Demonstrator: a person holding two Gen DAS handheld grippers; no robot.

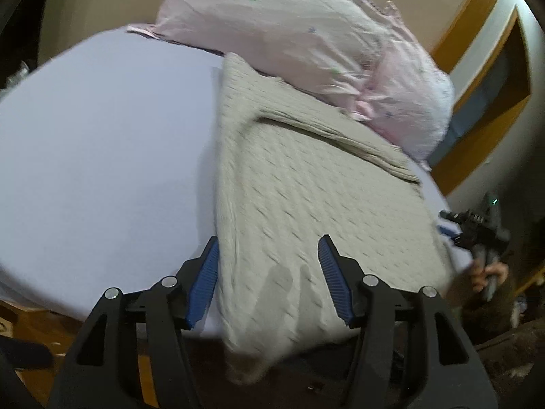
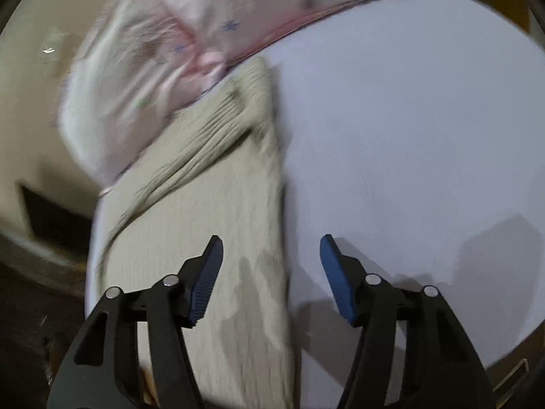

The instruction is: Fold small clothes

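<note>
A beige knitted garment (image 1: 306,187) lies flat on the lavender bed sheet (image 1: 102,153), folded lengthwise, with a sleeve laid across its far part; its near end hangs over the bed's edge. My left gripper (image 1: 269,248) is open and empty, hovering over the garment's near left edge. In the right wrist view the garment (image 2: 211,221) lies left of centre on the sheet (image 2: 408,136). My right gripper (image 2: 270,247) is open and empty above the garment's right edge. The right gripper also shows in the left wrist view (image 1: 477,228), at the bed's right edge.
A pink flowered pillow (image 1: 289,34) rests at the head of the bed, touching the garment's far end; it also shows in the right wrist view (image 2: 153,68). A wooden headboard (image 1: 477,68) stands at the right. Dark floor lies below the bed's near edge.
</note>
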